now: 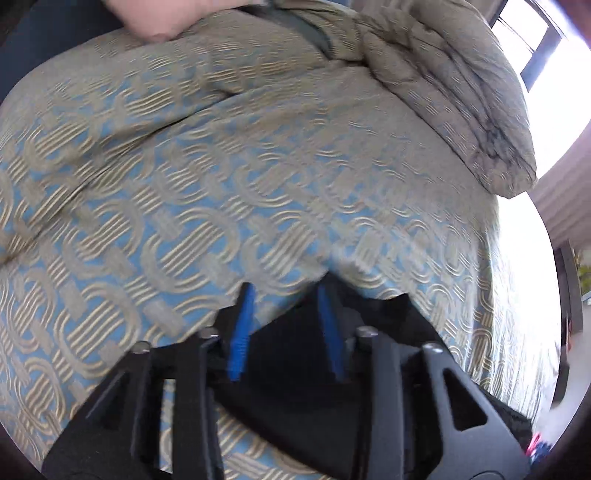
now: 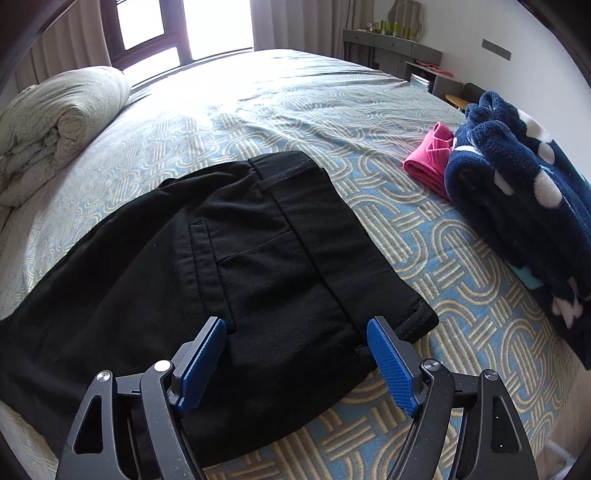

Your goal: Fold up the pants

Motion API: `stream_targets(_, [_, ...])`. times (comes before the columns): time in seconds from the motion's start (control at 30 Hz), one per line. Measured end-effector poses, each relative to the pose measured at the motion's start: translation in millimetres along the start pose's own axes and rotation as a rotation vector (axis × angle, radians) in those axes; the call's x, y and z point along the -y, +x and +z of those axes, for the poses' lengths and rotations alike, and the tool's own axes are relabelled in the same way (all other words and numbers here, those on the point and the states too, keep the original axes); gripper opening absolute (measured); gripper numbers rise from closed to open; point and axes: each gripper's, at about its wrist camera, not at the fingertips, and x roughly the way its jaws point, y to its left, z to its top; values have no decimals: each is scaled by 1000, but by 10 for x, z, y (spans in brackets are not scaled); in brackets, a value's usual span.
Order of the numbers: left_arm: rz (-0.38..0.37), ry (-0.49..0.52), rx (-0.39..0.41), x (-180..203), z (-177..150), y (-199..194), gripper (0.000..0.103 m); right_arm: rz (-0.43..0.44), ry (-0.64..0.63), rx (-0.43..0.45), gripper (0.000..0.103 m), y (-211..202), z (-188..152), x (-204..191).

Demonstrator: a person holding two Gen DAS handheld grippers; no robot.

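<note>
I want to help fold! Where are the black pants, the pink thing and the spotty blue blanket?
black pants (image 2: pixel 236 258): right wrist view, seat.
pink thing (image 2: pixel 430 158): right wrist view, middle.
spotty blue blanket (image 2: pixel 517 192): right wrist view, top fold.

— What do we see past our left gripper (image 1: pixel 286 295)?
— Its blue pads (image 1: pixel 240 332) stand apart, black pants (image 1: pixel 295 406) fabric lying between and under them, on the blue patterned bedspread (image 1: pixel 184 184).
— And further up?
— A rolled quilt (image 1: pixel 443 92), with a bright window (image 1: pixel 535 40) behind it.

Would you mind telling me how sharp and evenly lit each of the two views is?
Left wrist view: bedspread smeared by motion blur, window blown out. Right wrist view: pants sharp, window glare washes out the far bed; both bend at the edges.
</note>
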Motion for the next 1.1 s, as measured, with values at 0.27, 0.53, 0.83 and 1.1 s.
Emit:
stream_targets(0.27, [-136,205,-149,623,-408,202,46,-28,-15,-8,82,45,24,-41])
stream_targets(0.53, [-257,584,-197,1137,-1261,-218,46,-44,-29,3,82,81,20,-60])
stream_targets(0.83, [-88,167,9,283,-378,-289,46,-42,-49,20,82,47,-58,-69])
stream_targets(1.1, [42,148,-51,298,-202,213,46,-51,-54,15,83,39,-67,-89])
